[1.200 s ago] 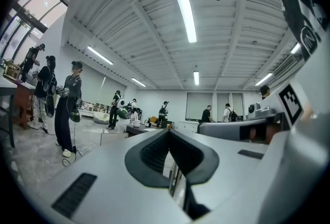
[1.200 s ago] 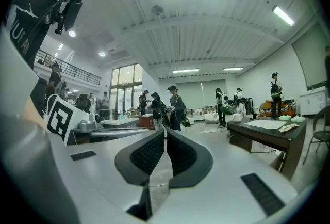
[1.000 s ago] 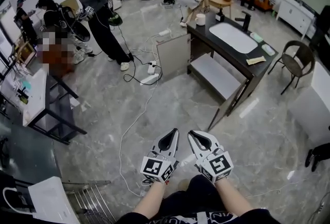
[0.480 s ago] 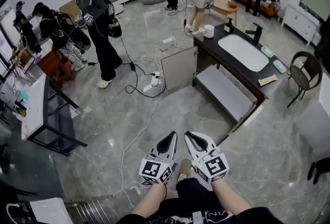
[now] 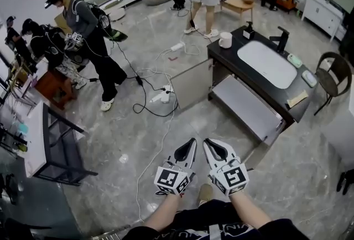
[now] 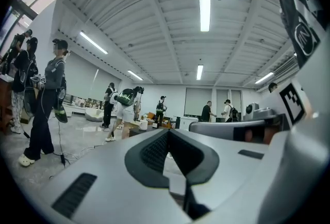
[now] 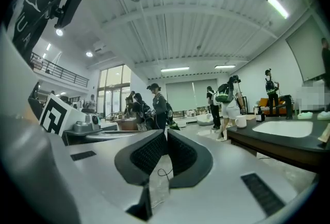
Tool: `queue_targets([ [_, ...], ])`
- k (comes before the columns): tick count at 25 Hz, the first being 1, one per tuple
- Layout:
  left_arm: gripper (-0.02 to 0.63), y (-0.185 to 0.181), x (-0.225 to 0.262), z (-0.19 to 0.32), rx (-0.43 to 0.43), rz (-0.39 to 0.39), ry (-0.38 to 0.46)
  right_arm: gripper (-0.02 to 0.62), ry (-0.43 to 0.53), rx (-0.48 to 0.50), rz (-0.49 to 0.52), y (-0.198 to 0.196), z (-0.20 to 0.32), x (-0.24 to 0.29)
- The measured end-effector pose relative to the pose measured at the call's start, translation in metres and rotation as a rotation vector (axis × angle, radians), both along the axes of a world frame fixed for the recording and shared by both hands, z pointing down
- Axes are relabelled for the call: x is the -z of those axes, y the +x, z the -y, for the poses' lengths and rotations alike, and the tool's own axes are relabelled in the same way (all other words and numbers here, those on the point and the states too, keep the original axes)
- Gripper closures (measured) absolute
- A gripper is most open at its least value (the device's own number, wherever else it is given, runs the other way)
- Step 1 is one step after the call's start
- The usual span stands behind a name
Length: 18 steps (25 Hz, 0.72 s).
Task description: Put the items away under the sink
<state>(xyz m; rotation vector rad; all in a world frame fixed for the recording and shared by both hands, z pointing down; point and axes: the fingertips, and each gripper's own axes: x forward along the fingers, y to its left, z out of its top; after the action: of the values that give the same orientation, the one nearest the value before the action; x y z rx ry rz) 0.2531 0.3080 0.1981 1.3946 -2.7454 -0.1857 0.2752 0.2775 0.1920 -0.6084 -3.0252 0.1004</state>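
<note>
Far to the left of the vanity [image 5: 225,57], a black-framed table [image 5: 40,136] stands by the wall. A person in a cap [image 5: 83,22] stands between that table and the vanity. Loose cables [image 5: 145,89] trail over the marble floor toward the vanity's open door [image 5: 191,85].

Well in front of the vanity, low in the head view, the person holds both tools side by side. The left gripper [image 5: 191,141] is clenched, its jaws meeting at the tip with nothing between them, as its own view confirms [image 6: 167,133]. Just beside it, the right gripper [image 5: 206,142] is likewise clenched and empty [image 7: 166,132].

The items all sit on the vanity's dark top. A white mug [image 5: 225,40] is at its left corner and a dark bottle [image 5: 249,30] is just behind that. A small green item [image 5: 295,60] and a small white item [image 5: 308,78] lie right of the white basin [image 5: 267,63], and a tan paper [image 5: 297,99] lies at the near right corner. Under the basin, the pale shelf [image 5: 243,106] lies exposed. A brown chair [image 5: 332,72] stands just right of the vanity.
</note>
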Motion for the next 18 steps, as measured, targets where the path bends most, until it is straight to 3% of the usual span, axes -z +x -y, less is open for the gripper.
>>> queue_targets([
  [7,0.598,-0.052,0.004,0.029,-0.051,0.004,-0.007,0.557,-0.015,-0.038,-0.003,-0.051,0.025,0.004],
  [18,0.598,-0.168,0.001,0.08,-0.235,-0.001,0.023,0.557,-0.028,-0.235,-0.022,-0.161,0.074,-0.002],
])
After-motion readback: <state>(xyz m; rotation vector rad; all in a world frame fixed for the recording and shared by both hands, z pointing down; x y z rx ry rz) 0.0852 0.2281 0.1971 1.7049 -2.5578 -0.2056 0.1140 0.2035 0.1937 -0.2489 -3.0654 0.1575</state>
